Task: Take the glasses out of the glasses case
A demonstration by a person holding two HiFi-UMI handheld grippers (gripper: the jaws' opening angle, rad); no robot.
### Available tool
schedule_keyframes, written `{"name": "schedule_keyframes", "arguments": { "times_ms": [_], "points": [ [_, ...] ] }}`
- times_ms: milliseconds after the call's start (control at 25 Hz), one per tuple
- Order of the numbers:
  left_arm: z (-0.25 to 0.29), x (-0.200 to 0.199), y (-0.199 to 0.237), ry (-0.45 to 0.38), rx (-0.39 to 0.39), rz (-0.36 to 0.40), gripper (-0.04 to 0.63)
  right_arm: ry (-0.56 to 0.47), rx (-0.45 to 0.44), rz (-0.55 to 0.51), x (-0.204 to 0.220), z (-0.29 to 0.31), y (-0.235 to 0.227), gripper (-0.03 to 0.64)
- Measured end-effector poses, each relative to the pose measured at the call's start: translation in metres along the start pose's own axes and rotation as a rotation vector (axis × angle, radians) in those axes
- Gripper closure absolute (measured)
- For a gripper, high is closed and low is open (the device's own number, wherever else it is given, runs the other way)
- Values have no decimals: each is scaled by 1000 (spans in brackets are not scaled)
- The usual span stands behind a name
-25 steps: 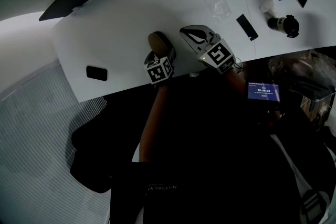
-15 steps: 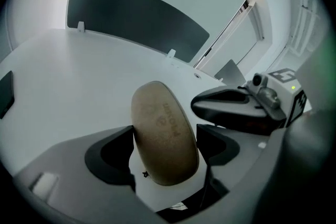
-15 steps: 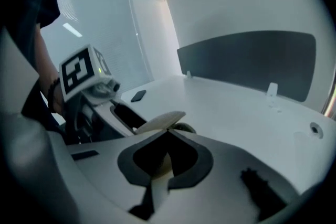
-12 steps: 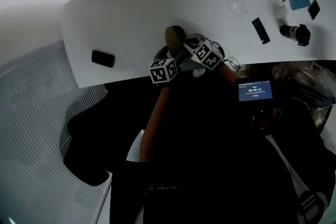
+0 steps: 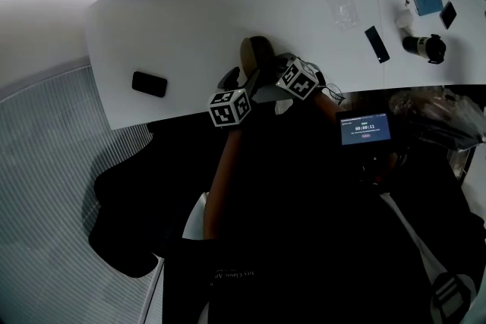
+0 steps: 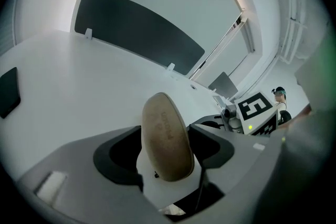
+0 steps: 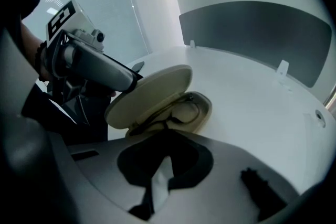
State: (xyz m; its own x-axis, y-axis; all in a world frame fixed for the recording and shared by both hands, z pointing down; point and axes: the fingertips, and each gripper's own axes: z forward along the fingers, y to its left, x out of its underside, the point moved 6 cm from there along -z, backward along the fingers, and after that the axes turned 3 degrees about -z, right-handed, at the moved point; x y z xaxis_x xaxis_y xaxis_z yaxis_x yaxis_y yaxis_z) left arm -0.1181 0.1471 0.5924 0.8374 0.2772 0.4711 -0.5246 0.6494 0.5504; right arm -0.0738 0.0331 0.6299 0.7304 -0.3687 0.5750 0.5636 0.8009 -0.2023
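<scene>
– Comparing with a second ago, what has shifted?
– The right gripper [image 7: 165, 157] has dropped from out over the white table [image 5: 175, 26] to just beside the tan oval hard-shell glasses case [image 5: 250, 55]. Its jaws are pressed together with nothing in them. The left gripper [image 6: 168, 139] has just been narrowing its jaws, and they now clasp the raised lid [image 6: 163, 118] by its two long edges.
– Where does the case sit?
– At the table's front edge, about midway along, base flat, lid hinged open.
– Anything you can't make out?
– The glasses [image 7: 176, 110] lie in the base, but only a thin dark wire of frame shows, and I cannot tell the lenses. In the head view both grippers cover the inside. Lettering on the lid is too blurred to read.
– Surfaces?
– Lid matt and grainy outside, smooth and pale within. Table plain and smooth. Gripper bodies are grey moulded plastic with black pads.
</scene>
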Motion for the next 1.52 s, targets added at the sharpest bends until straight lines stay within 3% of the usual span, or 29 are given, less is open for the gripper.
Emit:
{"name": "schedule_keyframes", "arguments": {
  "times_ms": [160, 360, 560, 760, 920, 1160, 1520],
  "points": [
    [-23, -2, 22, -43, -50, -57, 311, -5, 6, 15, 0, 1, 3, 615],
    [-39, 14, 64, -83, -119, -165, 372, -1, 28, 11, 2, 3, 8, 615],
    [-29, 20, 79, -39, -131, -164, 444, -1, 41, 18, 2, 2, 5, 615],
    [-22, 40, 94, -42, -49, -175, 552, -11, 67, 26, 4, 12, 16, 615],
    [-20, 45, 99, -41, -26, -213, 554, -22, 73, 41, 2, 13, 14, 615],
    [-25, 32, 73, -74, 46, -197, 561, -38, 111, 136, -5, -3, 7, 615],
    [-35, 37, 72, -126, 170, -220, 561, -88, 174, 216, -46, -6, 6, 615]
  ]
}}
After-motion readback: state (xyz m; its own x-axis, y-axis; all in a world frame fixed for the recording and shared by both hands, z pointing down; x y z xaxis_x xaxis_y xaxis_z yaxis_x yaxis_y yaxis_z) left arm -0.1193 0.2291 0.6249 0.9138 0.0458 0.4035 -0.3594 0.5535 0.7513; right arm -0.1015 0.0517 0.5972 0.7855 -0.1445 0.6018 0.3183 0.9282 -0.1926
